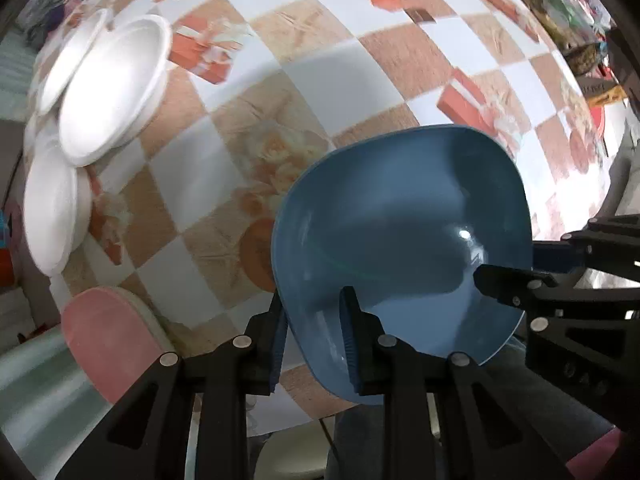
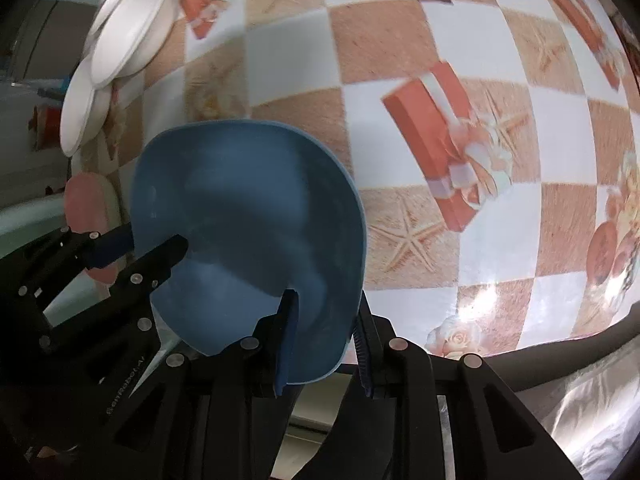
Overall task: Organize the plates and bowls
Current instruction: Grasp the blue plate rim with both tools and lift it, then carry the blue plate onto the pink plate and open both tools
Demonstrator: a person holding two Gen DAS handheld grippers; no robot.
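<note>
A blue bowl (image 1: 404, 240) hangs tilted above the near edge of the table, held from two sides. My left gripper (image 1: 314, 320) is shut on its near-left wall, one finger inside and one outside. My right gripper (image 2: 324, 324) is shut on the opposite near wall of the bowl (image 2: 248, 216). Each wrist view shows the other gripper: the right gripper (image 1: 528, 264) at the bowl's right rim, the left gripper (image 2: 148, 248) at its left rim. White plates (image 1: 116, 88) overlap at the table's left side, with another white plate (image 1: 52, 216) nearer. A pink plate (image 1: 108, 344) lies at the near-left corner.
The table (image 1: 320, 80) wears a checkered cloth printed with gift boxes and starfish. Clutter (image 1: 560, 8) lines its far right edge. In the right wrist view the white plates (image 2: 128, 28) and pink plate (image 2: 86, 204) sit at the left. A pale stool (image 1: 292, 456) shows below the table edge.
</note>
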